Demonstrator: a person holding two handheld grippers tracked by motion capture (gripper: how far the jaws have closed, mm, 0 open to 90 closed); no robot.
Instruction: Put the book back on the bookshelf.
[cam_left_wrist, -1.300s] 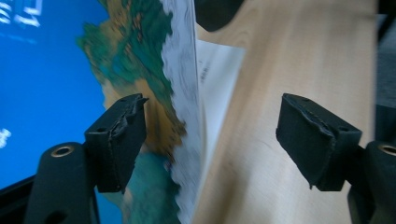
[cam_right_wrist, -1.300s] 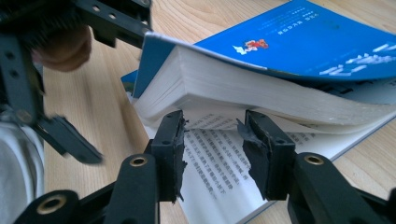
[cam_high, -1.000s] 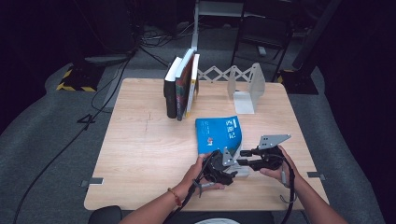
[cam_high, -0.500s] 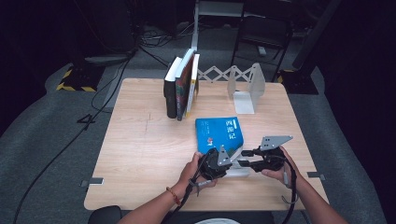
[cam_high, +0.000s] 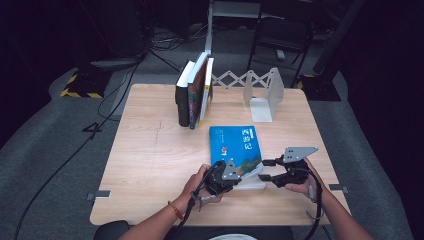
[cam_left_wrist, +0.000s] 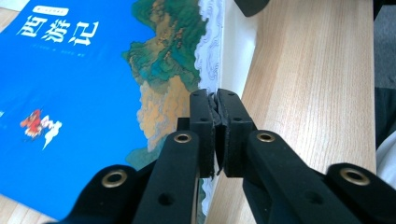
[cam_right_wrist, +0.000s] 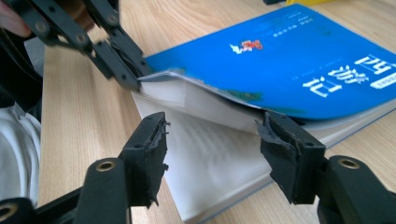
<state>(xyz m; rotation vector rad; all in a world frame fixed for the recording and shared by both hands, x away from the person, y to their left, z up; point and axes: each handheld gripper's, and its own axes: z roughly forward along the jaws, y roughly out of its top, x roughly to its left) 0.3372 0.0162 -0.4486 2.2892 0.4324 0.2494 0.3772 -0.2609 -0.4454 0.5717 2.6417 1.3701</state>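
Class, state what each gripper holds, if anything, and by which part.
The left gripper pinches the blue book by its lifted front cover's near corner. The right gripper stands open, holding nothing.

**Bystanders on the worktop**

A row of upright books (cam_high: 194, 90) is seen leaning at the far edge of the wooden worktop (cam_high: 150, 165). Just right of them, a white accordion rack (cam_high: 232, 79) and a grey metal bookend (cam_high: 264, 95) are placed.

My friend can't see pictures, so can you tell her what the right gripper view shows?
A blue book lies on a wooden table, its cover and some pages lifted at one corner by the shut left gripper. In front, the right gripper has its two black jaws apart, one on each side of the lifted pages, not pressing them.
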